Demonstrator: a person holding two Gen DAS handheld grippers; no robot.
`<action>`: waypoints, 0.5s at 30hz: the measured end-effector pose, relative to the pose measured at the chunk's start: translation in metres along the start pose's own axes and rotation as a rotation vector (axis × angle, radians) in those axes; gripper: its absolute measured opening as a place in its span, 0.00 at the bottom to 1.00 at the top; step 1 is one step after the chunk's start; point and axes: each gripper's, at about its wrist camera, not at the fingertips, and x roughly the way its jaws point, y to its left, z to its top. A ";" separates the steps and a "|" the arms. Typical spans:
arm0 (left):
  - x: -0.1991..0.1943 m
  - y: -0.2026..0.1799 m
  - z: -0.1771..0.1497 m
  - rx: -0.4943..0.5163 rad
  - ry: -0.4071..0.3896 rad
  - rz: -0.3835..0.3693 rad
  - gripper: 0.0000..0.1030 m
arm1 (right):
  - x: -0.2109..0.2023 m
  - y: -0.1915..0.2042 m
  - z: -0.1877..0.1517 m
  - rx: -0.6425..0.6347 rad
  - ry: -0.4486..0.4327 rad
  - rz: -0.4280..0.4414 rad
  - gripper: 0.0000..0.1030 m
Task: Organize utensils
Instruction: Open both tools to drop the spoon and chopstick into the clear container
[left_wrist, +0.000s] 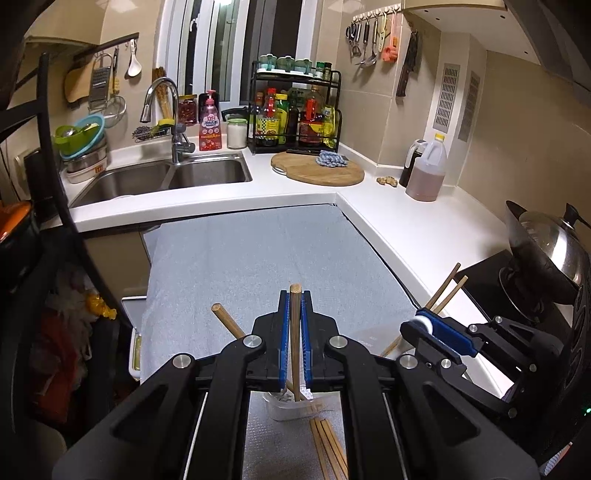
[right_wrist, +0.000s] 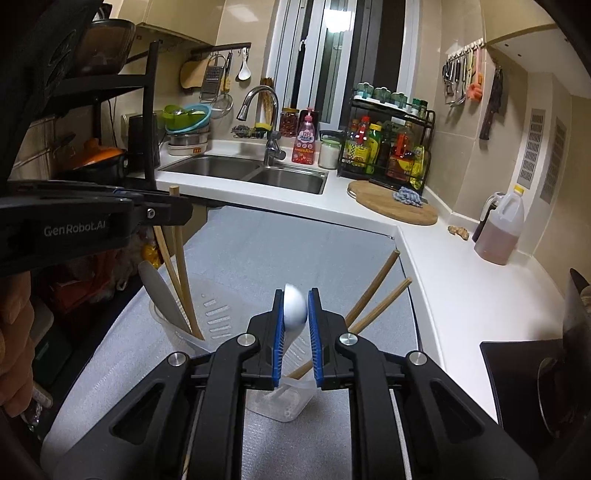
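Observation:
My left gripper (left_wrist: 295, 299) is shut on a wooden chopstick (left_wrist: 295, 332), held upright with its lower end in a clear plastic holder (left_wrist: 291, 408). A second chopstick (left_wrist: 226, 319) leans out to the left. Several loose chopsticks (left_wrist: 328, 446) lie on the grey mat below. My right gripper (right_wrist: 296, 299) is shut on a white spoon (right_wrist: 294, 304) above another clear holder (right_wrist: 280, 402) that has two chopsticks (right_wrist: 373, 291) leaning in it. In the right wrist view the left gripper (right_wrist: 162, 210) holds its chopstick (right_wrist: 181, 258) over a clear cup (right_wrist: 177, 328) with a grey spatula (right_wrist: 162, 295).
A grey mat (left_wrist: 258, 251) covers the work surface beside the white counter (left_wrist: 406, 221). A double sink (left_wrist: 166, 179) and faucet stand behind. A round wooden board (left_wrist: 317, 170), a spice rack (left_wrist: 295, 110), an oil jug (left_wrist: 426, 170) and a wok with a lid (left_wrist: 546, 243) sit on the right.

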 end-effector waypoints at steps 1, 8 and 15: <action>-0.002 -0.001 0.000 0.002 -0.003 0.005 0.07 | -0.001 0.000 0.000 -0.001 0.000 -0.003 0.16; -0.027 -0.004 0.002 0.000 -0.038 0.015 0.10 | -0.031 -0.006 0.005 0.011 -0.039 -0.048 0.28; -0.074 -0.009 -0.004 -0.007 -0.089 0.019 0.13 | -0.081 -0.002 0.004 0.012 -0.106 -0.068 0.28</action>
